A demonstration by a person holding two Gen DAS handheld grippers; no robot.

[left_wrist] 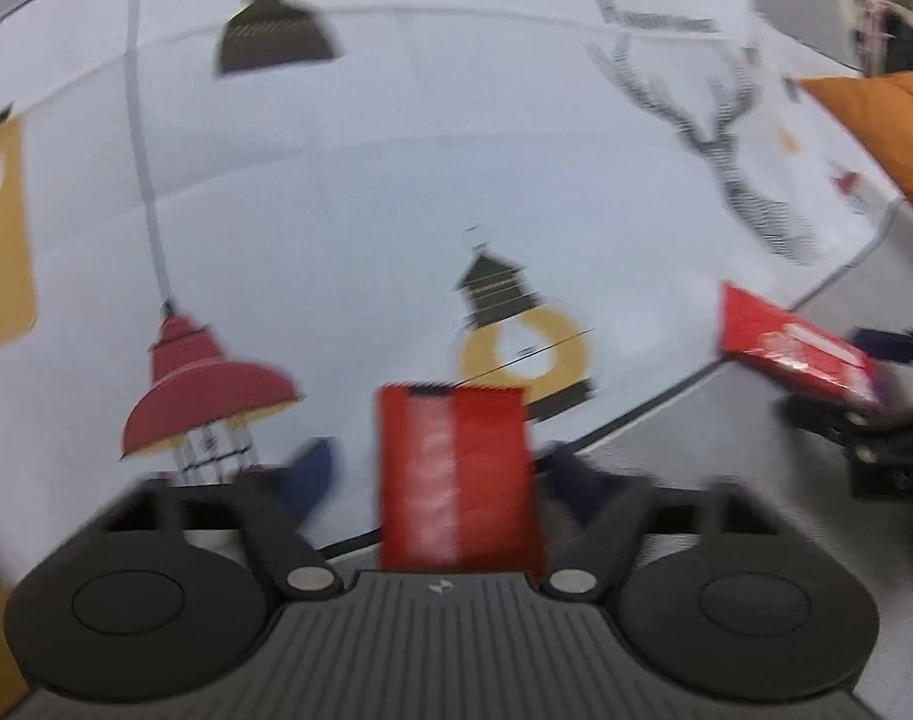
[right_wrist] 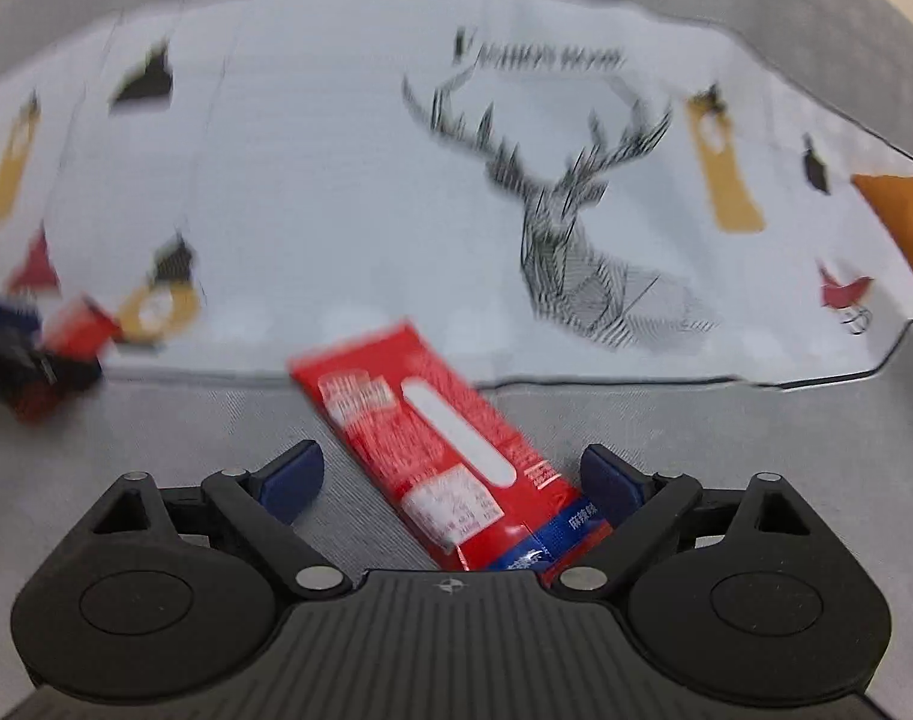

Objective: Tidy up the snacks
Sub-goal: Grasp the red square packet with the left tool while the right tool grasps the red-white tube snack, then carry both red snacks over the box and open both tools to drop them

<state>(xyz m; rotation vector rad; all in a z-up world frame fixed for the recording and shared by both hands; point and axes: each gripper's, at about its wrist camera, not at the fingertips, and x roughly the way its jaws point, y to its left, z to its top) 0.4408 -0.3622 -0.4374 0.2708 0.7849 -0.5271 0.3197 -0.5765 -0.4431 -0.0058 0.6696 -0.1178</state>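
Observation:
In the left wrist view a red snack packet (left_wrist: pixel 456 480) stands upright between the blue pads of my left gripper (left_wrist: pixel 441 474), whose jaws look spread wide apart; blur hides any contact. My right gripper (left_wrist: pixel 864 414) shows at the right edge with another red packet (left_wrist: pixel 798 348). In the right wrist view that red packet (right_wrist: pixel 438 444) with a blue end lies diagonally between the wide-open jaws of my right gripper (right_wrist: pixel 450 474), over the grey surface. The left gripper (right_wrist: pixel 12 354) with its red packet (right_wrist: pixel 78 324) shows at the far left.
A white cloth (left_wrist: pixel 366 180) printed with lamps, lanterns and a deer head (right_wrist: pixel 570 228) covers the table. Grey bare surface (right_wrist: pixel 156 420) lies in front of its edge. An orange object (left_wrist: pixel 882 126) sits at the far right.

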